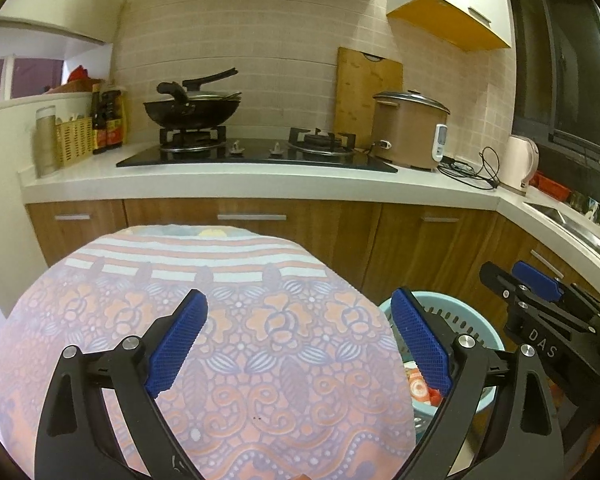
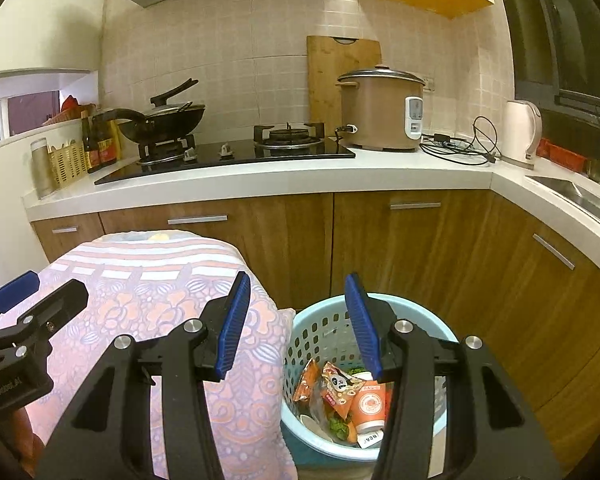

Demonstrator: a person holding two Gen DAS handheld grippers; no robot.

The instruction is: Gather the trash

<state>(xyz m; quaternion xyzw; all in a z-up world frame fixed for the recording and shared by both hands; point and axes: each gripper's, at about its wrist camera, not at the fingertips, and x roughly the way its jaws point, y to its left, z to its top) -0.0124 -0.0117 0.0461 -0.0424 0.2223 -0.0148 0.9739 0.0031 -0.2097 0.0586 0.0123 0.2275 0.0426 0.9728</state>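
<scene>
A light blue slotted trash basket (image 2: 320,328) stands on the floor beside a table covered with an orange patterned cloth (image 2: 148,304). In it lie snack wrappers (image 2: 336,388), an orange paper cup (image 2: 370,404) and green scraps. My right gripper (image 2: 296,328) is open and empty above the basket's left rim. My left gripper (image 1: 300,340) is open and empty above the cloth (image 1: 220,360); the basket (image 1: 468,320) shows behind its right finger. The right gripper (image 1: 540,300) shows at the right of the left wrist view; the left gripper's finger (image 2: 40,300) shows at the left of the right wrist view.
Wooden cabinets (image 2: 380,248) stand behind the basket under a white counter (image 2: 260,184). On the counter are a gas hob with a wok (image 2: 160,118), a rice cooker (image 2: 380,112), a kettle (image 2: 522,132), cables and bottles (image 2: 100,144). A sink (image 2: 580,196) is at the right.
</scene>
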